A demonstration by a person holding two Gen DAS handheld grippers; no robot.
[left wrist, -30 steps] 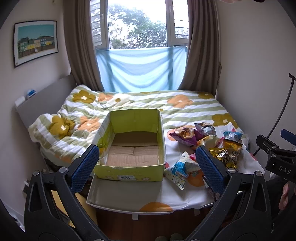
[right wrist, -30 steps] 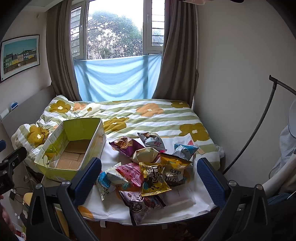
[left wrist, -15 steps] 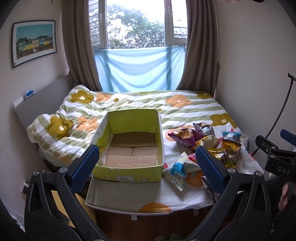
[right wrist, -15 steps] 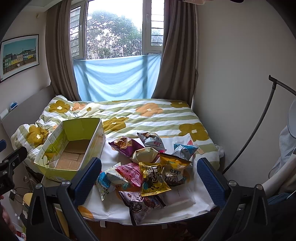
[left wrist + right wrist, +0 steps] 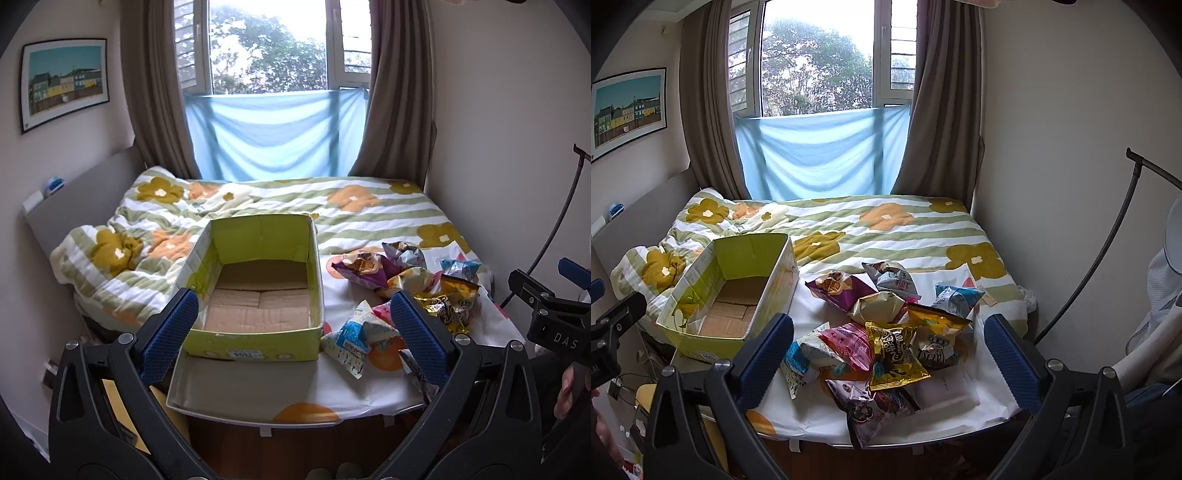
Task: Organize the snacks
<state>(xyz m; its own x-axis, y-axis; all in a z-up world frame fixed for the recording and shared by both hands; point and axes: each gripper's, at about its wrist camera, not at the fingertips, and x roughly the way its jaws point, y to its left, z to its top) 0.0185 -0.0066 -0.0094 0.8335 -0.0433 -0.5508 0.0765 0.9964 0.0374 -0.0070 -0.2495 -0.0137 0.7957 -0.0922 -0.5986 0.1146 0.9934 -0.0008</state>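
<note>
The snacks (image 5: pixel 886 332) are lying heaped on the bed (image 5: pixel 886 229), at its near edge, just right of the empty box (image 5: pixel 258 295). Nothing is being gripped: the left tool (image 5: pixel 291 325) and right tool (image 5: pixel 890 350) are both being held wide open, well above the pile. The bags are overlapping, so one pinched from below could likely drag its neighbours along. The nearest bag (image 5: pixel 868 410) is hanging over the bed edge and could be knocked to the floor. Slippery foil could be lost from a shallow pinch.
</note>
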